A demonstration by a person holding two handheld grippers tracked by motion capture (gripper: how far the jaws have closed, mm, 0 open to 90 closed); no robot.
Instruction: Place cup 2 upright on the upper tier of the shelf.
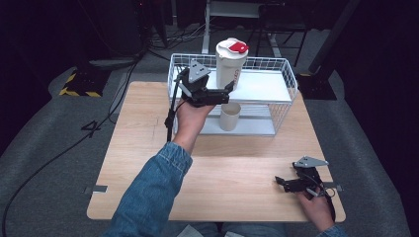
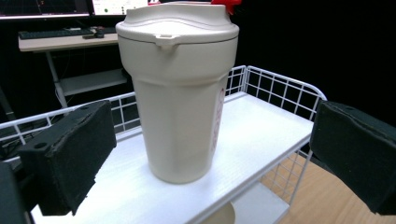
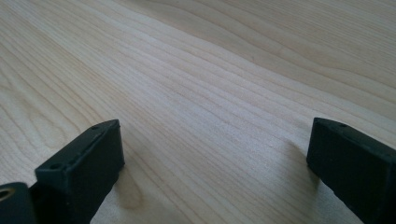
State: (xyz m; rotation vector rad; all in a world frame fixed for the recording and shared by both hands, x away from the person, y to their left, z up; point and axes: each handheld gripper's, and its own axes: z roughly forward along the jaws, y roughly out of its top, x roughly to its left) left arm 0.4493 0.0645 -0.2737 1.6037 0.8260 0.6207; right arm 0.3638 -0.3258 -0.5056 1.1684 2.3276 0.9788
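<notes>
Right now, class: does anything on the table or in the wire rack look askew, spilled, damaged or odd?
Nothing stands out. The lidded cup stands upright on the wire rack's top shelf with its lid seated, the small cup stands upright below, and nothing is spilled. The left gripper is open before the lidded cup, not touching it.

A wooden worktop [image 1: 148,148] is carrying a white wire rack [image 1: 284,74]. A big cup [image 1: 230,64] is standing on its shelf [image 1: 262,86]; a small cup [image 1: 230,117] is sitting below.
</notes>
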